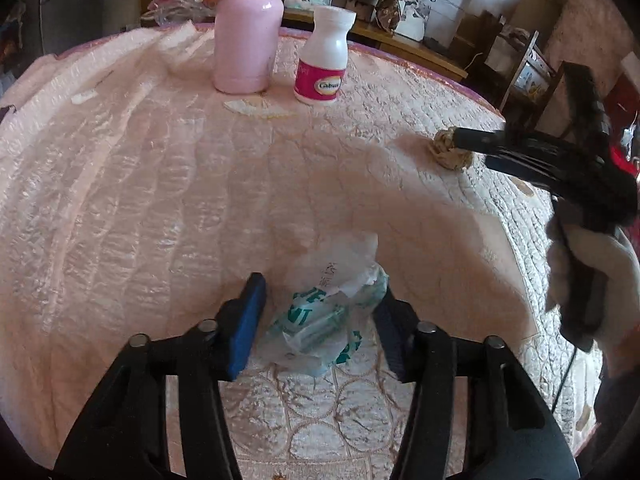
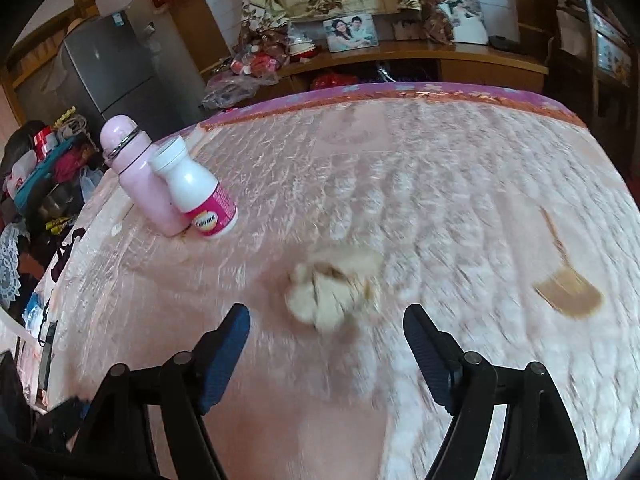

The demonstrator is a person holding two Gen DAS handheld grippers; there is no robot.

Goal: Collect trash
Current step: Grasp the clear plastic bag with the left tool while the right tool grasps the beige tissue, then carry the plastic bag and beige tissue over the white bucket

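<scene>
Two capped bottles (image 1: pixel 320 56) stand shut; left tongs (image 1: pixel 320 316) straddle a plastic wrapper (image 1: pixel 332 308) unclenched, right tongs (image 2: pixel 326 334) gape.

We looked low and close over the pink bedspread (image 1: pixel 160 168) from the near edge through both wrist cameras. Both faced the far shelf, sharing the pink flask (image 1: pixel 246 36) and white bottle (image 2: pixel 196 196).

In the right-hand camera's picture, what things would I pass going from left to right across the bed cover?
Tall pink flask → white pill bottle with a pink label, leaning against the flask → blurred crumpled beige paper wad, just ahead of the open right gripper → flat tan brush-shaped piece.
</scene>
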